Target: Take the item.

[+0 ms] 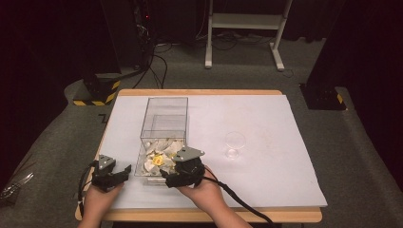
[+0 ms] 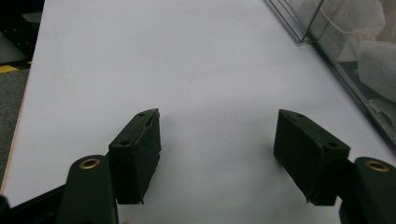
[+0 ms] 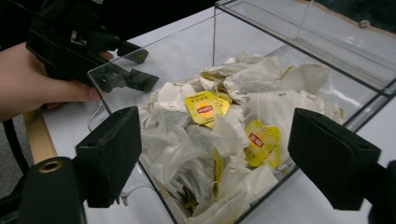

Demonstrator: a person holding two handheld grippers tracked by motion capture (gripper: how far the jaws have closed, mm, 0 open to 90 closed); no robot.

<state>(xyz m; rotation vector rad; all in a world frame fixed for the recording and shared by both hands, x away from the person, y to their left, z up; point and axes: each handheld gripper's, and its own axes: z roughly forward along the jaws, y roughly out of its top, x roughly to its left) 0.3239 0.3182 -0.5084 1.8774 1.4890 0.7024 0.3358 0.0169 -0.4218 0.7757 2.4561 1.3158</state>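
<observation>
Table (image 1: 294,216), white sheet (image 1: 266,166), clear box (image 1: 164,124), glass (image 1: 235,144)

light: bright table, dark surroundings | shadows: soft | blur: slight

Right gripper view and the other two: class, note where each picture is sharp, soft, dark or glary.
High view: the white table sheet is brightly lit, the room behind dark, the small clear glass faint. Left gripper view: the sheet looks evenly lit with soft shadows, the black fingers close and slightly soft. Right gripper view: tea bags are sharp, and the clear box walls show pale reflections.
</observation>
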